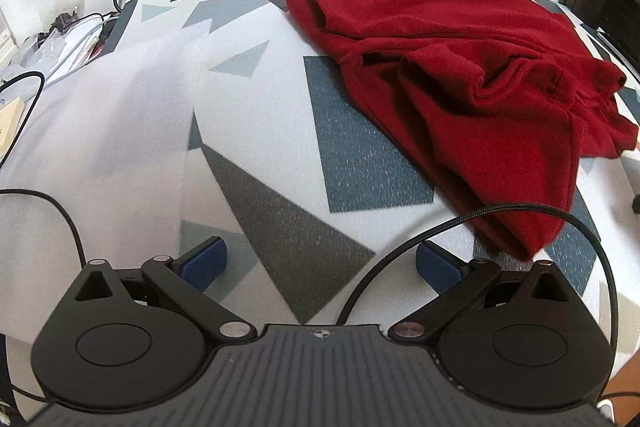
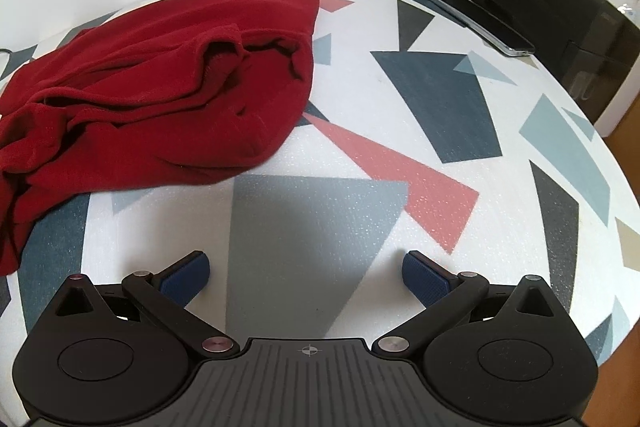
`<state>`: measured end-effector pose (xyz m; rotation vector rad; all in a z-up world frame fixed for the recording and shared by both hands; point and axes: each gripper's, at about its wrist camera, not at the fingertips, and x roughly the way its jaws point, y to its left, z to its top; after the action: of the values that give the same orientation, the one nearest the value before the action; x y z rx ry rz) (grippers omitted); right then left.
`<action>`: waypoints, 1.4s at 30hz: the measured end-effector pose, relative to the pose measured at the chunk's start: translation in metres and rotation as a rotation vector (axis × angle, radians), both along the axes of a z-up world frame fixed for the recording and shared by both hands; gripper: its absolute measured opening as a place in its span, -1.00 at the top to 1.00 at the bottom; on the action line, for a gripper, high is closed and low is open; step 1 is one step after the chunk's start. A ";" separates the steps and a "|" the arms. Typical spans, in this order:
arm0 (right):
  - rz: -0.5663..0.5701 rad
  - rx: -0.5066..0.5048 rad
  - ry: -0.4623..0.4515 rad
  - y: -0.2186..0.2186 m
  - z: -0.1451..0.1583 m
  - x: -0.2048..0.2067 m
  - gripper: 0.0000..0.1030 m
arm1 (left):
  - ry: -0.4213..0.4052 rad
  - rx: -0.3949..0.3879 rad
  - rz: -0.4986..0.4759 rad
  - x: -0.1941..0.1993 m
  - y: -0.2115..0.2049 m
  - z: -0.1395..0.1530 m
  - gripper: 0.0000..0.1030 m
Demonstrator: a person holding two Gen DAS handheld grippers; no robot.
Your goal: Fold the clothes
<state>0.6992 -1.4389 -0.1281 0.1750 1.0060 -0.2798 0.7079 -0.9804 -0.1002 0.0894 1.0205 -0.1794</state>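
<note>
Both tongs, left (image 1: pixel 320 263) and right (image 2: pixel 306 273), hover released over the bench (image 2: pixel 400 107); each should pinch 1 outer corner of the rumpled red garment (image 2: pixel 160 87).

Both wrist views look low across the patterned tabletop (image 1: pixel 360 155), sharing the red garment (image 2: pixel 160 87) between them.

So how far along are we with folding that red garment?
Nothing looks done: the red garment lies crumpled in a loose heap on the patterned table. Nothing is in hand either; the left tongs and right tongs are open and empty, short of it. Spreading and all the folding remain.
</note>
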 end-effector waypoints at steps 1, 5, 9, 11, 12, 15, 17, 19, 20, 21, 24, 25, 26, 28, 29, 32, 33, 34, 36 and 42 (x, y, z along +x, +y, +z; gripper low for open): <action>0.000 0.000 0.001 0.000 0.000 0.000 -0.99 | 0.000 0.000 -0.002 -0.001 0.001 0.000 -0.99; 0.001 0.004 0.014 -0.001 0.000 0.002 -0.99 | 0.013 0.004 0.022 -0.004 0.000 0.001 -0.99; 0.009 0.015 0.050 -0.004 0.001 0.008 -0.99 | 0.028 0.012 0.094 -0.006 -0.003 0.002 -1.00; 0.019 0.021 0.073 -0.005 0.001 0.011 -0.99 | 0.027 0.012 0.116 -0.007 -0.004 0.002 -1.00; 0.023 0.024 0.083 -0.006 0.001 0.013 -0.99 | 0.026 0.010 0.121 -0.008 -0.004 0.002 -1.00; 0.032 0.029 0.102 -0.007 0.001 0.016 -0.99 | 0.021 0.008 0.123 -0.009 -0.003 0.002 -1.00; 0.038 0.030 0.109 -0.007 0.001 0.017 -0.99 | 0.019 0.008 0.123 -0.009 -0.003 0.002 -1.00; 0.042 0.031 0.112 -0.008 0.000 0.018 -0.99 | 0.020 0.008 0.124 -0.009 -0.003 0.002 -1.00; 0.042 0.031 0.113 -0.008 0.000 0.018 -0.99 | 0.026 0.008 0.126 -0.008 -0.004 0.002 -1.00; 0.043 0.032 0.115 -0.008 0.000 0.018 -0.99 | 0.032 0.009 0.130 -0.008 -0.004 0.002 -1.00; 0.045 0.034 0.129 -0.009 0.000 0.021 -0.99 | 0.069 0.016 0.163 -0.003 -0.006 0.004 -1.00; 0.048 0.034 0.132 -0.009 0.000 0.022 -0.99 | 0.081 0.018 0.174 -0.002 -0.006 0.004 -1.00; 0.051 0.034 0.134 -0.009 0.001 0.022 -0.99 | 0.089 0.018 0.178 -0.001 -0.006 0.004 -1.00; 0.057 0.034 0.134 -0.009 0.001 0.023 -0.99 | 0.091 0.018 0.178 -0.001 -0.006 0.004 -1.00; 0.061 0.034 0.133 -0.009 0.001 0.024 -0.99 | 0.086 0.017 0.178 -0.002 -0.006 0.004 -1.00; 0.074 0.032 0.131 -0.008 0.000 0.025 -0.99 | 0.071 0.016 0.178 -0.004 -0.007 0.003 -1.00; 0.078 0.032 0.131 -0.008 0.000 0.026 -0.99 | 0.068 0.016 0.178 -0.005 -0.007 0.003 -1.00; 0.081 0.031 0.131 -0.008 0.000 0.026 -0.98 | 0.066 0.016 0.177 -0.005 -0.007 0.003 -1.00; 0.088 0.029 0.130 -0.008 0.000 0.026 -0.99 | 0.064 0.016 0.177 -0.005 -0.007 0.003 -1.00; 0.102 0.027 0.129 -0.009 0.000 0.027 -0.99 | 0.071 0.018 0.197 -0.004 -0.010 0.003 -1.00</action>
<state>0.7258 -1.4482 -0.1283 0.1313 1.1429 -0.1865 0.7040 -0.9906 -0.0969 -0.0011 1.0950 0.0058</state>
